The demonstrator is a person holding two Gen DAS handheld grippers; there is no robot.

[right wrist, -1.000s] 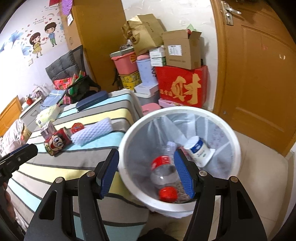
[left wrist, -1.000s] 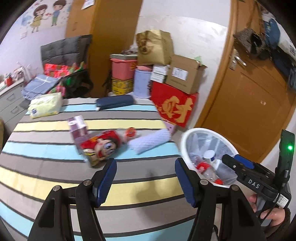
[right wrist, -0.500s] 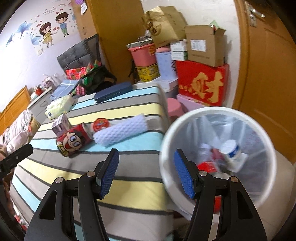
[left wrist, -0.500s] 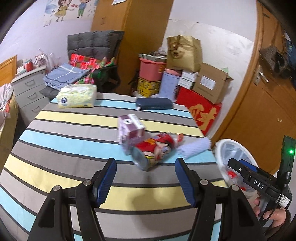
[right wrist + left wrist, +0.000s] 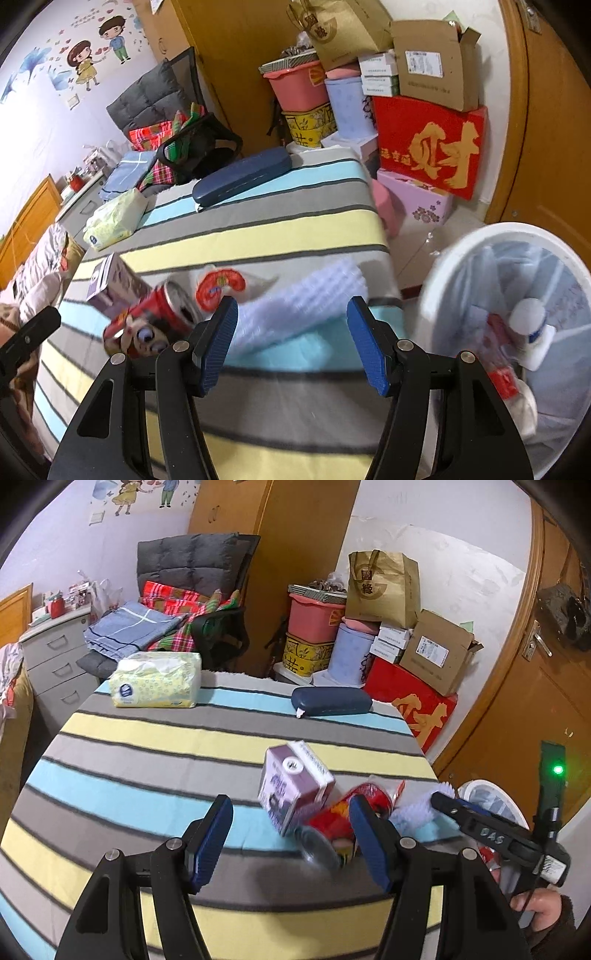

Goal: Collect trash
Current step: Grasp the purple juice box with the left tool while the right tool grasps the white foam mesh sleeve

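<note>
The left gripper has its fingers apart with nothing between the pads. The carton stands just beyond the gap, nearer the right finger, and the can lies beside it, partly behind that finger. The right gripper is likewise apart and empty; the foam sleeve lies across just beyond its fingers, the wrapper past the left one. The bin sits right of the right finger.
</note>
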